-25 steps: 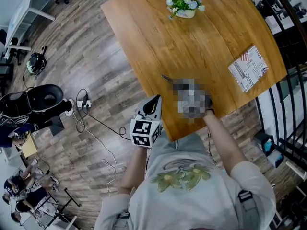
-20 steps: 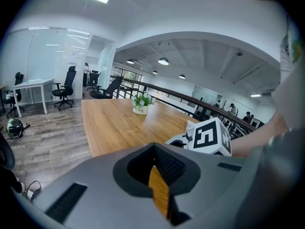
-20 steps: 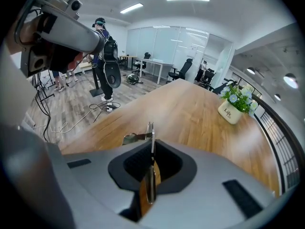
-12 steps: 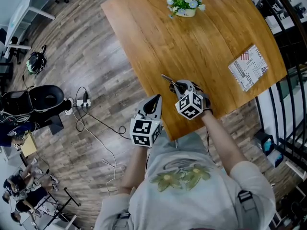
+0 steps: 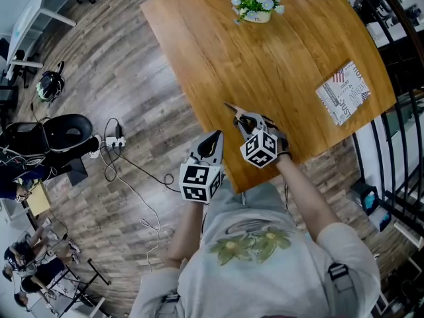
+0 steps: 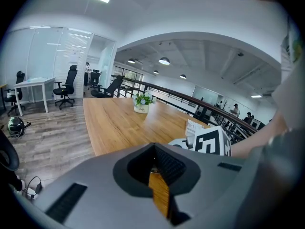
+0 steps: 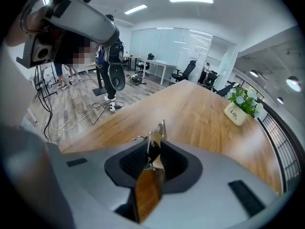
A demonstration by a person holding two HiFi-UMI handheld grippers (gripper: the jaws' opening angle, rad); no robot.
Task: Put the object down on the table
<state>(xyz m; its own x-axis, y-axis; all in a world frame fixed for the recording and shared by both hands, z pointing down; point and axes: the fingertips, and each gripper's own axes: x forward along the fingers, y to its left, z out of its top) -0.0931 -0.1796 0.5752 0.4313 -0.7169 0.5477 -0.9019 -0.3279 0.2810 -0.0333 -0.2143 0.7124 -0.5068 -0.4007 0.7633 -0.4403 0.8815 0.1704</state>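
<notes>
**Item: release at the table's near edge**

- **Right gripper** (image 5: pixel 246 119): grey, hand-held, with a marker cube. Its jaws had just been opening. The pads stood clear on either side of the object rather than pressing it.
- **Object:** small silver-coloured metal piece with a thin hooked tip and a dark middle (image 7: pixel 156 136). It stood tilted between the right jaws. In the head view its thin end reached out over the honey-brown wooden table (image 5: pixel 285 58), close to the near edge. Whether it already rested on the wood could not be told.
- **Left gripper** (image 5: pixel 212 144): matching grey. Its jaws were drawn together at the tips with nothing between them. It hung just off the table's near edge, in the same place as a second before.
- **Change recorded:** the right gripper's marker cube sat slightly lower and nearer the person than a second before, and the grip had slackened.
- **Assessment:** the put-down appeared to be at its release stage. The remaining work was probably to draw the right gripper back without snagging the hooked tip.
- **Risk:** so close to the edge, the piece could be knocked off the table.
- **Also present:** a white pot of white flowers (image 5: pixel 255 8) at the far end, and a printed paper (image 5: pixel 342 93) near the right side, both well apart from the work.
</notes>
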